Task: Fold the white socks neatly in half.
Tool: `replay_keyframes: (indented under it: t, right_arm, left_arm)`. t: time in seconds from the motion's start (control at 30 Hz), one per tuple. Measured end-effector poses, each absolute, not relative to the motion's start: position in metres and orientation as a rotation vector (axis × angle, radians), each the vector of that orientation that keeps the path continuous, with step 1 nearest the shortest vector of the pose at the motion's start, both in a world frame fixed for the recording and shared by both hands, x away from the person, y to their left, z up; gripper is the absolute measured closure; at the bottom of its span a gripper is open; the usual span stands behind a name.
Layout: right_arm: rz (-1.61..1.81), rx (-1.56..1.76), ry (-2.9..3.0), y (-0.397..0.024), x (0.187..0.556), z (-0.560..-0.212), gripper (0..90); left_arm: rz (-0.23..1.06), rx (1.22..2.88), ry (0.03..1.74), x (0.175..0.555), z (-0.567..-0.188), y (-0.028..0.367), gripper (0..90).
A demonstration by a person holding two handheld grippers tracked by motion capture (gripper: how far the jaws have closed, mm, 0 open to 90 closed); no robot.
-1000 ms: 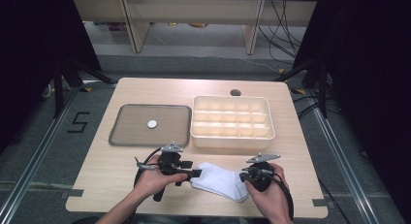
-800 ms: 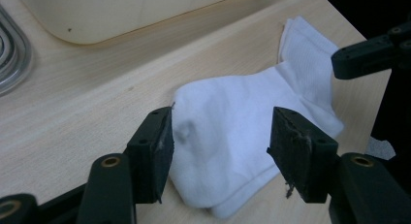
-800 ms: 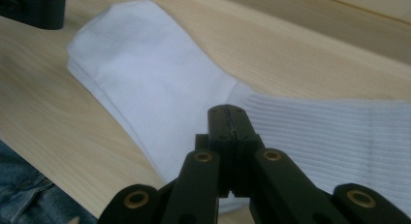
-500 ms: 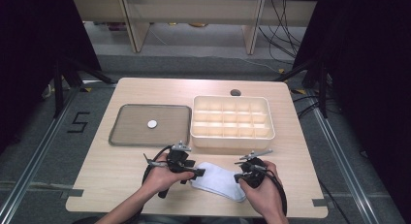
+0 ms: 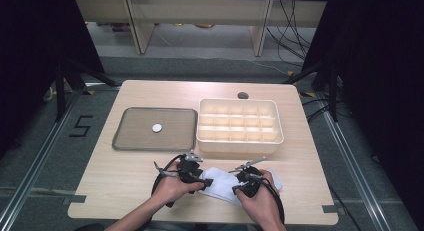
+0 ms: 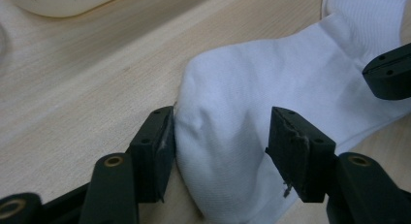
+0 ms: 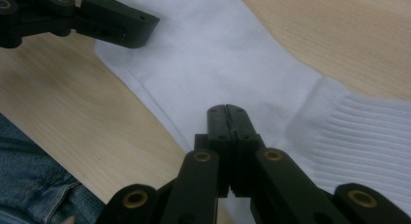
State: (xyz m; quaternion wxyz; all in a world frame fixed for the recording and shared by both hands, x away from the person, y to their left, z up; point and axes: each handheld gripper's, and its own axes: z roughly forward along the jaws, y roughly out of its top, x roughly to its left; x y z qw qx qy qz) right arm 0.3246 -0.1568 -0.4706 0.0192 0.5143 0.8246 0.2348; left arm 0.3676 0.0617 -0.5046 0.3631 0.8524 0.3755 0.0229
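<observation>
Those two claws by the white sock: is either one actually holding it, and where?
The left claw straddles the sock at its rounded toe end, jaws apart. The right claw is shut over the sock's middle; whether it pinches fabric cannot be told.

White ribbed sock (image 5: 227, 185), cream box (image 5: 240, 127), grey tray (image 5: 130, 141)

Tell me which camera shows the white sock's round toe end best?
The left gripper view: the white sock bulges close up there, its rounded end between the left gripper's open jaws. The right gripper view shows the flat middle and ribbed cuff. The high view shows it small, between both hands on the table.
</observation>
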Motion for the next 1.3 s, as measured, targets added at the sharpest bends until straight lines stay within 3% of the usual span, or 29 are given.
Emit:
replay_keyframes:
  t: [0.13, 0.3, 0.37, 0.8, 1.3]
  right_arm:
    - [0.688, 1.611, 2.548, -0.157, 0.325, -0.475, 90.0]
    - [0.685, 1.636, 2.549, -0.156, 0.325, -0.479, 89.4]
    - [0.683, 1.618, 2.550, -0.156, 0.326, -0.479, 89.3]
    - [0.703, 1.658, 2.536, -0.156, 0.327, -0.477, 90.0]
    - [0.692, 1.768, 2.543, -0.162, 0.333, -0.486, 90.0]
  left_arm:
    - [0.115, 2.235, 0.910, 0.364, -0.505, 0.058, 52.6]
    - [0.140, 2.217, 0.864, 0.359, -0.508, 0.055, 75.4]
    - [0.132, 2.226, 0.851, 0.358, -0.508, 0.056, 78.5]
    - [-0.083, 2.114, 0.949, 0.362, -0.503, 0.063, 80.2]
    - [-0.201, 2.050, 0.977, 0.365, -0.485, 0.072, 80.2]
